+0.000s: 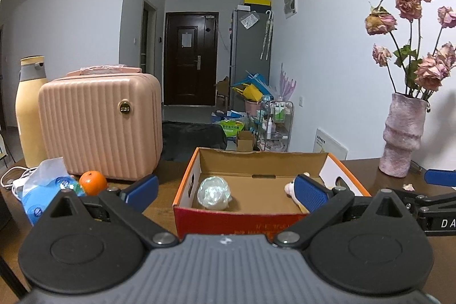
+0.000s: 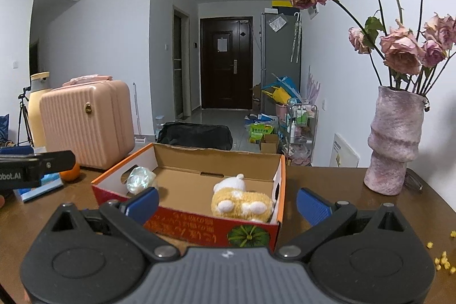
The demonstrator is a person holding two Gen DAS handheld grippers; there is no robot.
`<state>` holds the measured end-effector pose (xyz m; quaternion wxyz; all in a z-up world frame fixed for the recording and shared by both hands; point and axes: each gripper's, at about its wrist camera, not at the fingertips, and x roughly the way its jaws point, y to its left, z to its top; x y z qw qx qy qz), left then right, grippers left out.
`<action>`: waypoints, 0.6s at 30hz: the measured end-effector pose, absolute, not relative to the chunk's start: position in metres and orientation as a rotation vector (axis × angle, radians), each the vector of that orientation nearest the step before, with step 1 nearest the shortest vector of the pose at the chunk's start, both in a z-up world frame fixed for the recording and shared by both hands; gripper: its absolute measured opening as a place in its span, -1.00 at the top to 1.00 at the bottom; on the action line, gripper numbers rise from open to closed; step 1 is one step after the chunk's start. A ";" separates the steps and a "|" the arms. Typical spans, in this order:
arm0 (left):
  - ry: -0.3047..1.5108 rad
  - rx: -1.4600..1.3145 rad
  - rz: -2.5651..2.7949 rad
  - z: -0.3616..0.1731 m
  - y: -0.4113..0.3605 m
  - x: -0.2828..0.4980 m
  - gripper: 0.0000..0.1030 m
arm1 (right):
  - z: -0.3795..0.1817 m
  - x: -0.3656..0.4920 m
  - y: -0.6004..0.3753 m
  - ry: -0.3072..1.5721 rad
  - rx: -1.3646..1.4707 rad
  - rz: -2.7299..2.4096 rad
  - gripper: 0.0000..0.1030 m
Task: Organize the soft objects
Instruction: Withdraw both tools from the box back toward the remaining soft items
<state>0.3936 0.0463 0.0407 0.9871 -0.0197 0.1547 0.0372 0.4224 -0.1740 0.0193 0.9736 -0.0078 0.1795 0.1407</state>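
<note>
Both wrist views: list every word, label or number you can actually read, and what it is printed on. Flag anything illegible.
"DA", cut off by the frame edge: on the right gripper body, seen from the left wrist.
"obot.AI", start cut off: on the left gripper body, seen from the right wrist.
Red print on the cardboard box front: upside down, not readable.
Green bag on the floor: characters too small.
Paper on the dark door: blank or too small.

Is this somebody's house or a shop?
Most likely somebody's home: a dark front door at the end of a hallway, a fridge beside it, and a vase of dried roses on a wooden table.
</note>
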 end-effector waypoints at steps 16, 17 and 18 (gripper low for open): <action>0.333 -0.035 0.070 0.038 0.036 0.332 -1.00 | 0.011 0.360 -0.179 0.370 -0.030 0.290 -1.00; 0.335 -0.035 0.071 0.038 0.035 0.328 -1.00 | 0.010 0.356 -0.180 0.373 -0.030 0.288 -1.00; 0.339 -0.036 0.070 0.037 0.035 0.325 -1.00 | 0.008 0.352 -0.181 0.376 -0.030 0.287 -1.00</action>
